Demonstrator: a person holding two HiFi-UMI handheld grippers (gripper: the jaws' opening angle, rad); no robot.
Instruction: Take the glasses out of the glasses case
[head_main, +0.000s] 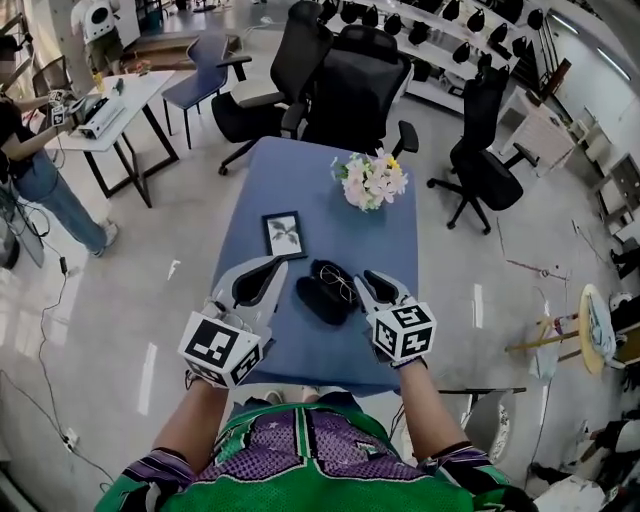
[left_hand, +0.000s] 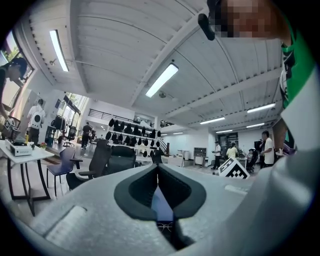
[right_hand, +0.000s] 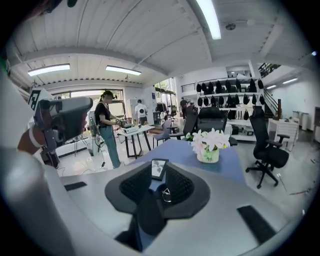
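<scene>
An open black glasses case (head_main: 318, 300) lies on the blue table (head_main: 300, 170) near its front edge. The glasses (head_main: 341, 286) rest in it, thin-rimmed with clear lenses. My left gripper (head_main: 277, 263) hovers just left of the case with its tips touching and nothing held. My right gripper (head_main: 367, 277) is just right of the case, its jaws a narrow gap apart and empty. Through the left gripper (left_hand: 157, 167) the glasses (left_hand: 165, 227) show low down. Through the right gripper (right_hand: 159, 165) I see the glasses (right_hand: 165, 195) and the case (right_hand: 150, 215).
A small framed picture (head_main: 283, 234) lies behind the case. A pot of flowers (head_main: 371, 180) stands at the table's far right. Black office chairs (head_main: 350, 80) crowd the far edge. A person (head_main: 30, 170) stands by a white table at the left.
</scene>
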